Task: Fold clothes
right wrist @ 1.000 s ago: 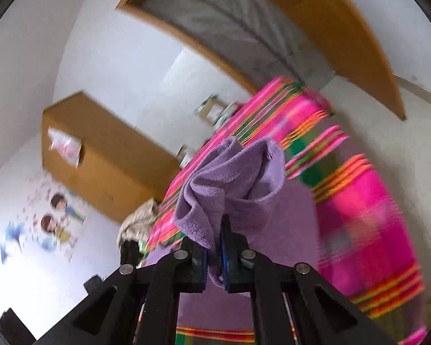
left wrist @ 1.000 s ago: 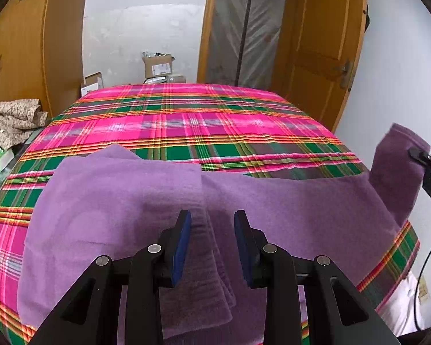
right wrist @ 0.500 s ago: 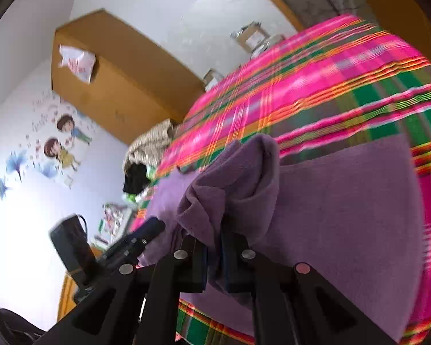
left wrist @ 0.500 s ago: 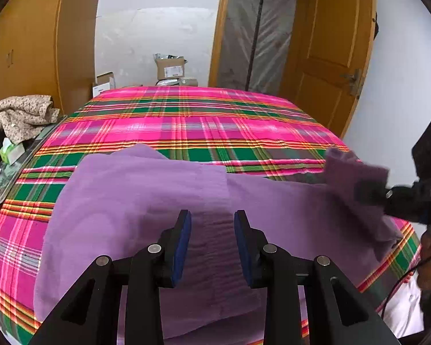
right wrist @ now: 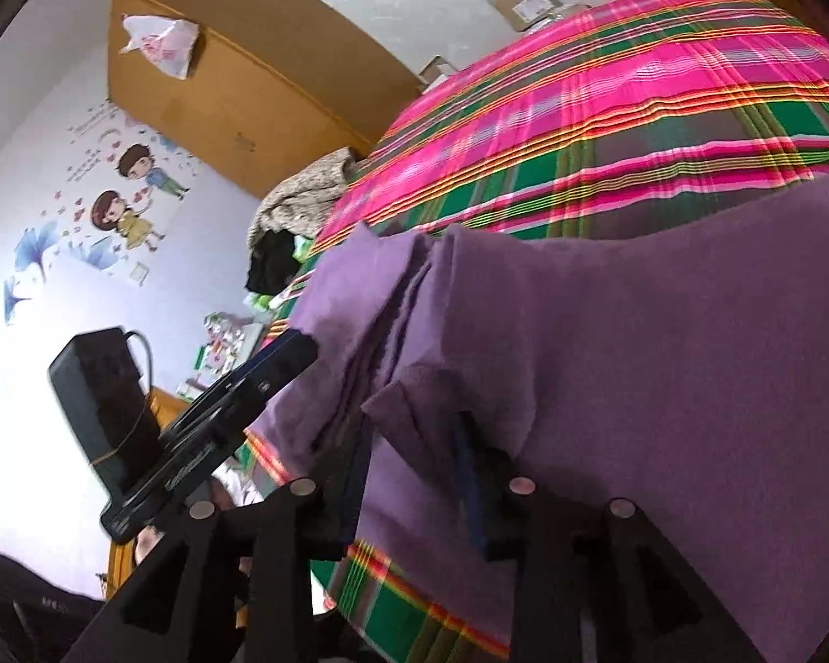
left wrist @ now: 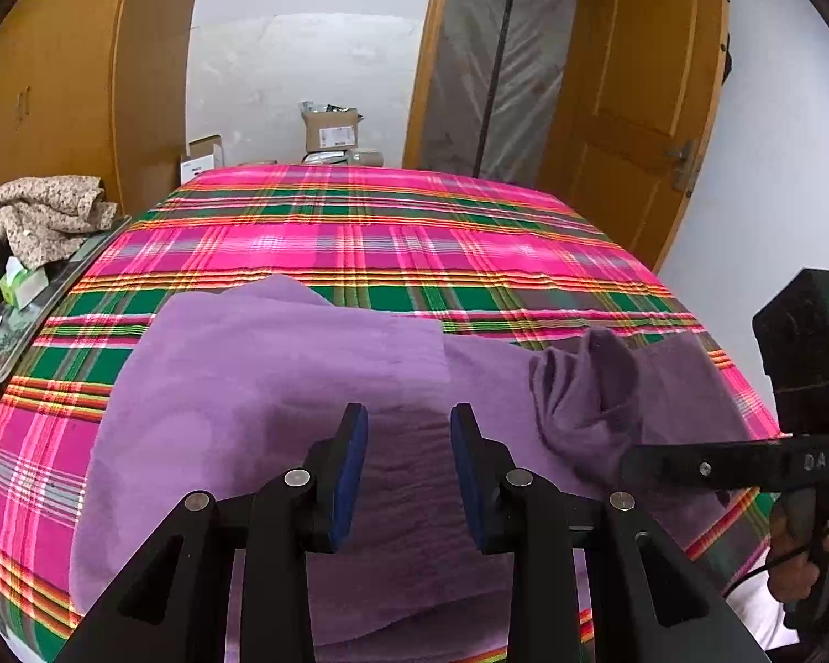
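Observation:
A purple garment [left wrist: 260, 387] lies spread across the near part of the plaid bed [left wrist: 359, 237]. Its right corner [left wrist: 586, 387] is folded over onto the garment and sits bunched up. My left gripper [left wrist: 409, 464] hovers open over the garment's middle with nothing between its blue pads. My right gripper [left wrist: 627, 467] reaches in from the right, its tip at the bunched corner. In the right wrist view my right gripper [right wrist: 412, 475] is opening its jaws. The purple corner [right wrist: 442, 403] lies loose between them. The left gripper [right wrist: 287, 353] shows at the left.
A heap of beige and dark clothes [left wrist: 38, 210] sits on a side table left of the bed. Cardboard boxes [left wrist: 329, 130] stand behind the bed. A wooden door [left wrist: 635, 110] is at the back right and a wardrobe [left wrist: 55, 83] at the left. A hand [left wrist: 801, 563] holds the right gripper.
The right gripper carried the purple corner down and leftwards over the garment, then opened and let go of it. The left gripper stayed in place, open.

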`<state>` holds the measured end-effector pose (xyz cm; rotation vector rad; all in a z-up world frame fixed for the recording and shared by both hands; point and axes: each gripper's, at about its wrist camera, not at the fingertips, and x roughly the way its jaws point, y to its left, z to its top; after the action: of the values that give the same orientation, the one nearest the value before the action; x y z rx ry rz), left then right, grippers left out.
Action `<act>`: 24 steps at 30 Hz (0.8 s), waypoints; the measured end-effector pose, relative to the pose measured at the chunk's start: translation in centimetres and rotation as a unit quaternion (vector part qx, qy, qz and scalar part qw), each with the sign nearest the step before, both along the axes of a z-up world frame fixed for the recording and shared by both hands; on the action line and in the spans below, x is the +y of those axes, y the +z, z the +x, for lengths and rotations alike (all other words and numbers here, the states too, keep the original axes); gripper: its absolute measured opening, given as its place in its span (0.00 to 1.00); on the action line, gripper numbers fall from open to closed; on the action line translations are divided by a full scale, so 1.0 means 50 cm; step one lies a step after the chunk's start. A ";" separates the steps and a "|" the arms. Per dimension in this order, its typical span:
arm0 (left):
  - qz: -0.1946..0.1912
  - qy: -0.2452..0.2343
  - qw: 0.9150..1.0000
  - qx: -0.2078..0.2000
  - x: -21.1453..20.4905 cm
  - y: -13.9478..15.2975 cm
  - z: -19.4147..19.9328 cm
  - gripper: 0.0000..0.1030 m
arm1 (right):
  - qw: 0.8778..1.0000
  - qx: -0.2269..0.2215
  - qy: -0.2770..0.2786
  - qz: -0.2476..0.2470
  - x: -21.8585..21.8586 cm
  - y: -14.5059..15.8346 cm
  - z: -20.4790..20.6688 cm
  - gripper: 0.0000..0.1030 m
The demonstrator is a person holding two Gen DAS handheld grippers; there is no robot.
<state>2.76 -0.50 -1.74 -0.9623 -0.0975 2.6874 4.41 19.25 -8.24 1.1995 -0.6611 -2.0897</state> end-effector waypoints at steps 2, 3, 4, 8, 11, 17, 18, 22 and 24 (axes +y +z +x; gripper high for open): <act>0.003 -0.009 1.000 -0.001 0.007 0.001 0.002 0.31 | 1.000 0.000 0.007 0.000 0.006 0.000 0.013 0.31; 0.005 -0.016 1.000 -0.001 0.013 0.002 0.003 0.31 | 1.000 0.000 0.007 -0.001 0.009 0.001 0.019 0.31; 0.006 -0.022 1.000 -0.001 0.019 0.002 0.004 0.31 | 1.000 0.000 0.005 -0.001 0.011 0.002 0.025 0.31; 0.006 -0.050 0.999 -0.006 0.048 0.001 0.009 0.31 | 1.000 0.011 -0.015 -0.010 0.045 0.011 0.045 0.31; 0.003 -0.067 0.998 -0.011 0.070 -0.002 0.009 0.31 | 0.999 0.015 -0.036 -0.013 0.073 0.013 0.050 0.31; -0.016 -0.092 0.996 -0.013 0.115 -0.009 0.015 0.31 | 0.996 0.052 -0.075 -0.004 0.100 0.023 0.056 0.31; -0.019 -0.095 0.995 -0.014 0.121 -0.011 0.015 0.31 | 0.994 0.064 -0.083 0.004 0.103 0.026 0.061 0.31; -0.027 -0.108 0.994 -0.020 0.139 -0.018 0.013 0.31 | 0.991 0.081 -0.102 0.021 0.115 0.027 0.067 0.36; -0.028 -0.113 0.993 -0.024 0.144 -0.022 0.011 0.31 | 0.991 0.078 -0.105 0.020 0.121 0.023 0.067 0.36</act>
<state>3.33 6.71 -2.86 -0.9906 0.0741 2.4735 7.77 25.32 -7.06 1.0107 -0.7014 -2.3535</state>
